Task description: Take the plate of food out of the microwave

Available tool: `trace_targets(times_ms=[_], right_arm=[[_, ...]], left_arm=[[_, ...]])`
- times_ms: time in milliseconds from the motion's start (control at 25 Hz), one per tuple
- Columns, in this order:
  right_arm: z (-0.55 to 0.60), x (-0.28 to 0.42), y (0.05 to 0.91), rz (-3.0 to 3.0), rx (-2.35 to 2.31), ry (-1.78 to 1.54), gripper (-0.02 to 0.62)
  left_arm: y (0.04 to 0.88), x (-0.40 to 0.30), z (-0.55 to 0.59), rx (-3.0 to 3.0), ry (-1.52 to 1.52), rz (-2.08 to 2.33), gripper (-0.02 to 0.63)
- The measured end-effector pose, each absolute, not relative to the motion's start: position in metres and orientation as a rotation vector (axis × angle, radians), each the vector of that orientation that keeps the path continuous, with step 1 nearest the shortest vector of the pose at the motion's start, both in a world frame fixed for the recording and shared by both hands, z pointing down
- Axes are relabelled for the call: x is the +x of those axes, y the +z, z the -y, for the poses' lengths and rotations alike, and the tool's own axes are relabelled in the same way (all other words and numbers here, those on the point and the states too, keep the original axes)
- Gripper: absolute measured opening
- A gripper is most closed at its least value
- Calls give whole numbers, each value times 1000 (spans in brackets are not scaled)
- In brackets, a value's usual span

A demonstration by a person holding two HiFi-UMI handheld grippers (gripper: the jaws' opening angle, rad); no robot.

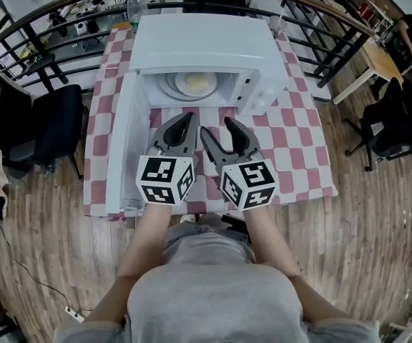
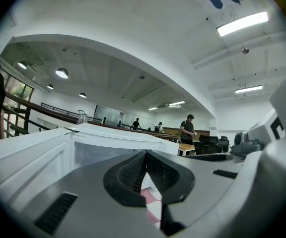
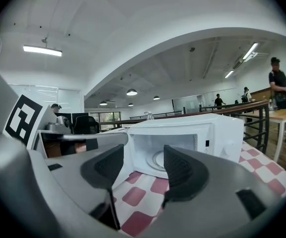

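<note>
Already the microwave (image 1: 206, 45) stands open, plate of food (image 1: 195, 84) inside, untaken; before it, my left gripper (image 1: 188, 118) is pinched together on nothing, my right gripper (image 1: 217, 126) wide and empty.

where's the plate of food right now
In the head view the plate of food sits inside the open microwave, upper centre, on the checkered tablecloth.

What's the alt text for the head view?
Open white microwave on a red-checked tablecloth, a plate of food inside. In front of it, the person's left tongs are shut and the right tongs open, both empty.
</note>
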State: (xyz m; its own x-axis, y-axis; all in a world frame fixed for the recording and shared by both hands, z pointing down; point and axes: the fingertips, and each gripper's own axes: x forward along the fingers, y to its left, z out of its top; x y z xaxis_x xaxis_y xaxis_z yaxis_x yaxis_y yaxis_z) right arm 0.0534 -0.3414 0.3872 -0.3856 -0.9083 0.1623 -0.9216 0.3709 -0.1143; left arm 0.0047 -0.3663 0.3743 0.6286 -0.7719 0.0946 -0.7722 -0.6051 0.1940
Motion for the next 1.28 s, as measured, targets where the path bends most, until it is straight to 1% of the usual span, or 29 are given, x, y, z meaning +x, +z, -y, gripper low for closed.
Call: trace_targets(times_ms=[200,400,760,840,1000,1120,1280], right_arm=[[359,59,401,2511,1612,364,298],[374,62,415,2471,1537,460,295],[411,56,467,2406,1528,640,293],[419,56,476,2394,1547,677,291],[436,63,487,2358,1622,719,262],[447,67,489,2353,1671,764,262],[460,77,495,2340,1763,922,261]], left_arm=[[373,0,380,2610,-1,1314,3],[379,-1,392,2582,9,1339,3],[395,0,407,2559,54,1354,3],[398,-1,409,2553,61,1358,3],[404,-1,414,2543,75,1366,3],[406,-1,417,2536,81,1371,3],[409,0,423,2528,89,1379,3]])
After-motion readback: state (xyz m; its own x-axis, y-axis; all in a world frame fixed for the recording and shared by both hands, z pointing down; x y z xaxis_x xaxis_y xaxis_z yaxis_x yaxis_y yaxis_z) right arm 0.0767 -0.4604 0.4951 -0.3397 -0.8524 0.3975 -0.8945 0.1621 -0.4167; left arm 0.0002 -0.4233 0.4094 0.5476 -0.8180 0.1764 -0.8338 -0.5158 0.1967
